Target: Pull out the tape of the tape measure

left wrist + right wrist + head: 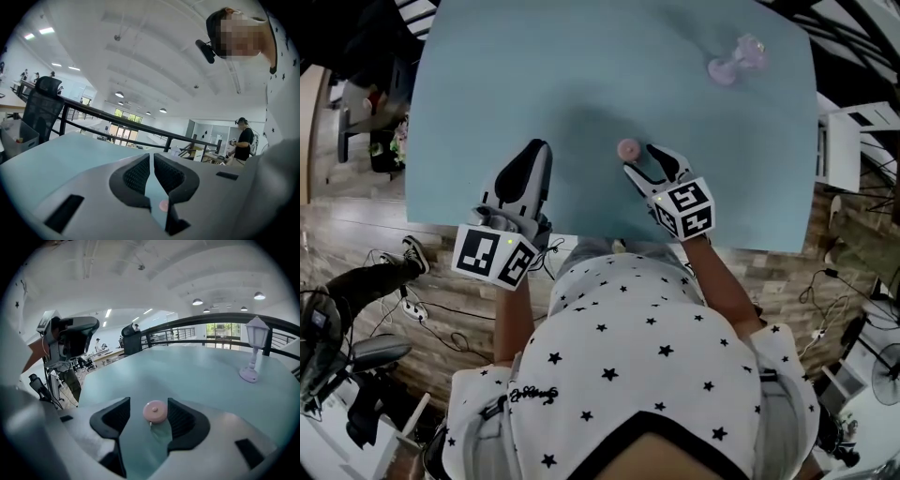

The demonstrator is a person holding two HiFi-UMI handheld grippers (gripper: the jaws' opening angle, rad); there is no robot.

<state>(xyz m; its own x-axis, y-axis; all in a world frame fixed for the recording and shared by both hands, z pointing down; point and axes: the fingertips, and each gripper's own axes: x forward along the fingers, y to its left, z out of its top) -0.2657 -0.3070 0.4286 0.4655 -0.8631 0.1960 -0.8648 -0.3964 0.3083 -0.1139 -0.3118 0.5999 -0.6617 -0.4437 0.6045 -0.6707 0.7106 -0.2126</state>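
- Your left gripper (pixel 534 150) is closed tight and holds nothing, over the near left of the counter (pixel 581 75).
- Your right gripper (pixel 643 159) stands wide open.
- The tape measure (pixel 154 411) lies on the counter between its jaws, ungripped, closer to the right one.
- A lamp (pixel 737 58) stands far right.

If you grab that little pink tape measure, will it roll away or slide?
Probably no rolling: the pink tape measure lies flat on its round face. It looks small and light, so it may skid on the smooth table. Its case looks stiff.
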